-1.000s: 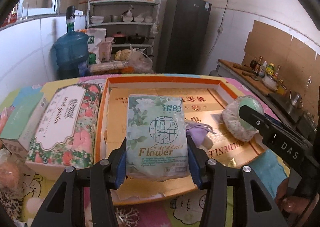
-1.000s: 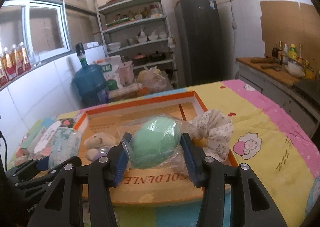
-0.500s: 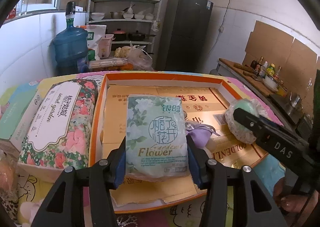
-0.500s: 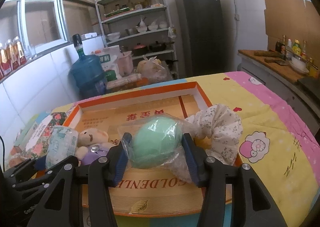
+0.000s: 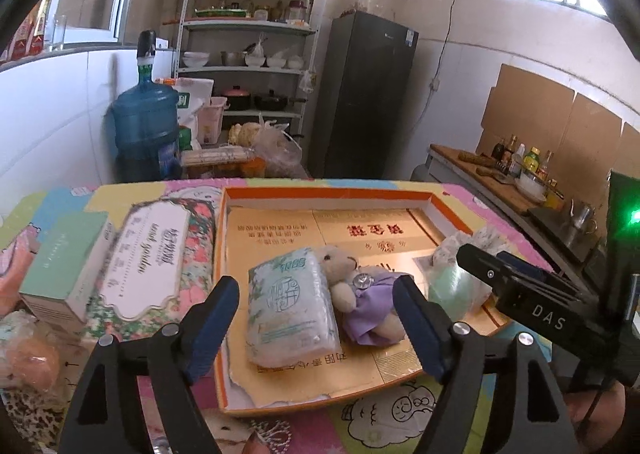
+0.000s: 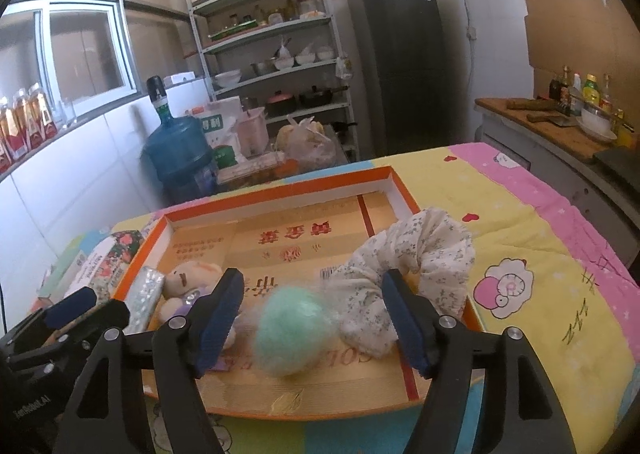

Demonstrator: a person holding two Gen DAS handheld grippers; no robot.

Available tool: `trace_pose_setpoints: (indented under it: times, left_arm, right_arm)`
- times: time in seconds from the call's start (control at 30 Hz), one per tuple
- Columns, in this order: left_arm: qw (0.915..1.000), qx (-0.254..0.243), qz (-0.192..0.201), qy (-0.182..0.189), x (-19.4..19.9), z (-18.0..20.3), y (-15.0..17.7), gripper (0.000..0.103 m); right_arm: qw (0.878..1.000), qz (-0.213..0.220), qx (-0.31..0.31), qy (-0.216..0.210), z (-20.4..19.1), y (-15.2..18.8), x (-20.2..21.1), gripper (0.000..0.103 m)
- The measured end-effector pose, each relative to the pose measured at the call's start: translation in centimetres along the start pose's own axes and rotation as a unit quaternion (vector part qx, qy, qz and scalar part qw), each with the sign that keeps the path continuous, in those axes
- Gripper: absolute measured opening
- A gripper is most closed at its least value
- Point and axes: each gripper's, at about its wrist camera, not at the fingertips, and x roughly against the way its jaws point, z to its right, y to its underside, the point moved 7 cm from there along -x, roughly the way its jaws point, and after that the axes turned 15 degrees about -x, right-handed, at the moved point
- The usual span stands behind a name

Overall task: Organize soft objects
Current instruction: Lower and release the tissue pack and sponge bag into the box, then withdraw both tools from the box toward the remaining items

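Both jaws opening with nothing gripped: left gripper (image 5: 316,318) frames tissue pack (image 5: 290,316), right gripper (image 6: 312,318) frames green ball (image 6: 294,328), both in orange tray (image 6: 276,189) beside teddy (image 5: 360,300); floral tissue box (image 5: 154,264) left outside.

"DAS" stands on the right gripper (image 5: 500,282); "ZZZ" on the tablecloth (image 6: 576,328)
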Motion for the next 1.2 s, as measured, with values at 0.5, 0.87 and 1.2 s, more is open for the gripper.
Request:
trace_pose_setpoints:
  times: [0.5,0.87,1.2]
  left_arm:
    - [0.9963,-0.019,0.072,-0.042,7.0,-2.3,-0.7,0.079]
    - [0.9951,-0.017,0.080,-0.056,11.0,-3.7,0.8,0.079]
    - [0.9929,-0.009,0.088,-0.080,14.5,-6.0,2.5,0.079]
  right_arm:
    - [0.999,0.040,0.002,-0.017,-2.9,0.2,5.0,0.073]
    - [0.998,0.051,0.010,-0.030,-5.5,2.1,8.0,0.078]
    - [0.997,0.044,0.027,-0.050,-8.6,4.5,9.9,0.078]
